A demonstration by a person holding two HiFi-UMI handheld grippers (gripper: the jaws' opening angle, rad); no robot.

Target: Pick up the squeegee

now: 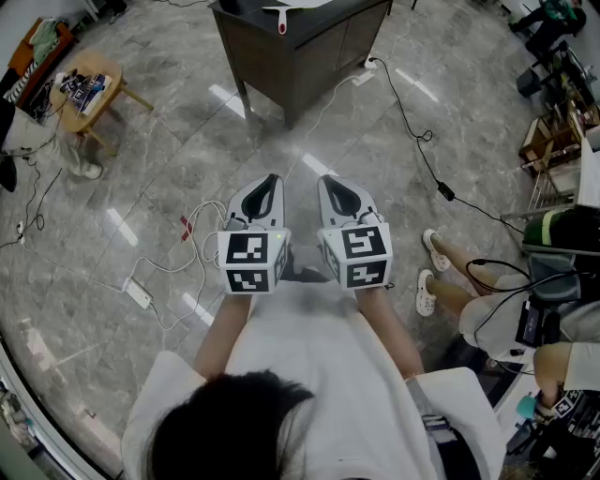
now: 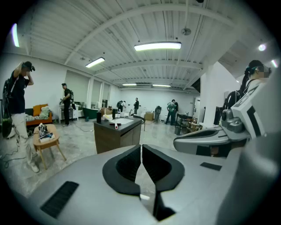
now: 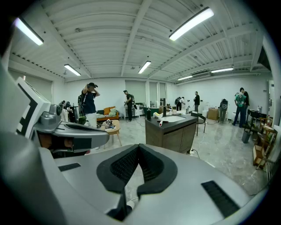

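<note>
Approach step, pre-grasp. L tool [image 1: 269, 184] and R tool [image 1: 332, 186] both closed, empty, well short of table [image 1: 309, 58]. Squeegee [image 1: 281, 21] lies by table's near edge. Next probably: walk up, open one tool.

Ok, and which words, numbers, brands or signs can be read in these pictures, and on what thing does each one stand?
No text can be read in any view.
Left cube and right cube, on the left gripper and right gripper: black-and-white square markers only, no letters or numbers.
Printed items on the small wooden table: too small and blurred to read.
</note>
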